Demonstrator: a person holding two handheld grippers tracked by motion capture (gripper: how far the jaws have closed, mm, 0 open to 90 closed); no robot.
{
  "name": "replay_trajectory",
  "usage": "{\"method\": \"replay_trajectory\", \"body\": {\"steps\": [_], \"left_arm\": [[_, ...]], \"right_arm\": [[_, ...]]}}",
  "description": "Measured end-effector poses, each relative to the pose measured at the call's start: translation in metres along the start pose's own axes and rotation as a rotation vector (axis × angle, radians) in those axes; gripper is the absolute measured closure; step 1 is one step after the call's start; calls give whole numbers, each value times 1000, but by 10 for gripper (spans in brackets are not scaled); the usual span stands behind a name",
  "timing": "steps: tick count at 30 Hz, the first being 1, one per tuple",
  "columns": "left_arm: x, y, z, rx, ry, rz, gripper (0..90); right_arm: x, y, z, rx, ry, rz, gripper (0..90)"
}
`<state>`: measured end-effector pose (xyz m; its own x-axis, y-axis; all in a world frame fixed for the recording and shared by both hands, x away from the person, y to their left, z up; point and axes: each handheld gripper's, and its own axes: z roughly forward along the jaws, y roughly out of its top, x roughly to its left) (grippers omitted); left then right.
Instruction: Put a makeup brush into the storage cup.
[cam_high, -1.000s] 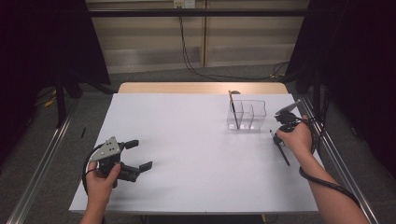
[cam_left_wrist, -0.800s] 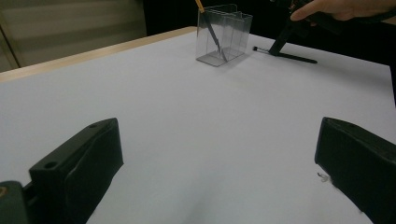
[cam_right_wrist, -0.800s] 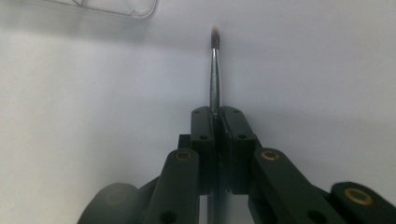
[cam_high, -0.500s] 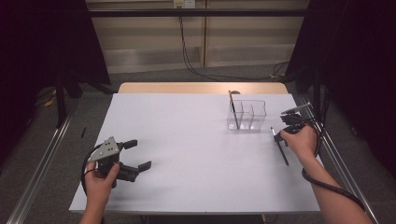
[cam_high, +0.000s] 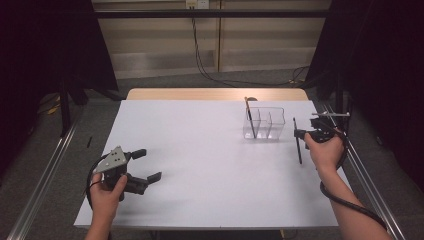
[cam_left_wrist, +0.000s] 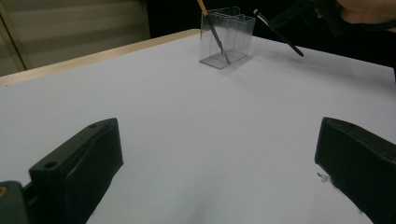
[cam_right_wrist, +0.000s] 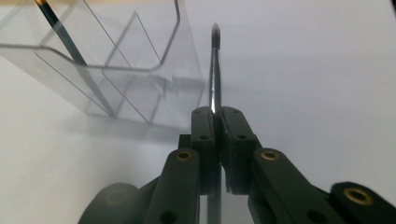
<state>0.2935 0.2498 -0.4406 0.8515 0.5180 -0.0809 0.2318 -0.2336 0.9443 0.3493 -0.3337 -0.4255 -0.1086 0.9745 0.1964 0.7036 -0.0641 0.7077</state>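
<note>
My right gripper (cam_high: 300, 134) is shut on a thin black brush (cam_high: 297, 142), held above the table just right of a clear divided organizer (cam_high: 264, 122). In the right gripper view the jaws (cam_right_wrist: 215, 116) clamp the brush's shaft (cam_right_wrist: 215, 70), with its bristle tip pointing past the organizer's (cam_right_wrist: 116, 60) corner. Another brush (cam_high: 249, 117) with an orange end leans in the organizer's left compartment. My left gripper (cam_high: 150, 163) rests open near the table's front left, with nothing between its jaws (cam_left_wrist: 222, 140). From there I see the organizer (cam_left_wrist: 227, 37) and the held brush (cam_left_wrist: 280, 32) far off.
The white table top (cam_high: 200, 150) has a wooden strip along its far edge (cam_high: 200, 94). Metal rails run along both sides of the table. Cables hang at the back wall, and dark curtains stand at both sides.
My right gripper has raised the black brush and carried it a little farther back, closer to the organizer's right side. The left gripper has stayed where it was.
</note>
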Motion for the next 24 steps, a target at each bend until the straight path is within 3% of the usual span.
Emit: {"method": "replay_trajectory", "body": {"steps": [6,10,17,24], "left_arm": [[0,0,1,1,1,-2,7],[0,0,0,0,2,-3,7],[0,0,0,1,3,1,7],[0,0,0,0,3,-5,7]], "right_arm": [[1,-3,-9,-173,29,-4,850],[4,-5,-14,-258,46,-13,850],[13,-5,-18,-370,61,-57,850],[21,-3,-19,-425,79,-81,850]]}}
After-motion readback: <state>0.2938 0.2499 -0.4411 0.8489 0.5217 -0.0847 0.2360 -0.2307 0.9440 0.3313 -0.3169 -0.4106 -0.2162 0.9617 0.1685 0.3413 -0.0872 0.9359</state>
